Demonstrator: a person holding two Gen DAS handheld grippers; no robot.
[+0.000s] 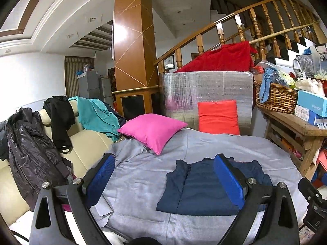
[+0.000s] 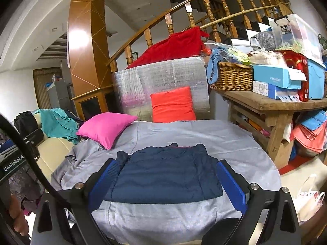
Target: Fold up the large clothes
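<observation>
garment: dark navy quilted jacket (image 2: 163,173), folded flat on the grey bedspread (image 2: 204,134), nearer the camera than the pink square cushion (image 2: 106,127)
handling: looks soft, puffy, light, perhaps slick
hold: pinch the near hem corners
left gripper (image 1: 163,181): wide open, empty
right gripper (image 2: 165,183): wide open, empty

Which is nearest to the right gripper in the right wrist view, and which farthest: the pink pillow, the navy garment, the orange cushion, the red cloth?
From the right gripper:
1. Navy garment, folded on the grey sheet, between the open fingers.
2. Pink pillow, left, on the sheet's far edge.
3. Orange cushion, centre, against the silver panel.
4. Red cloth, above that panel, by the railing.
</observation>
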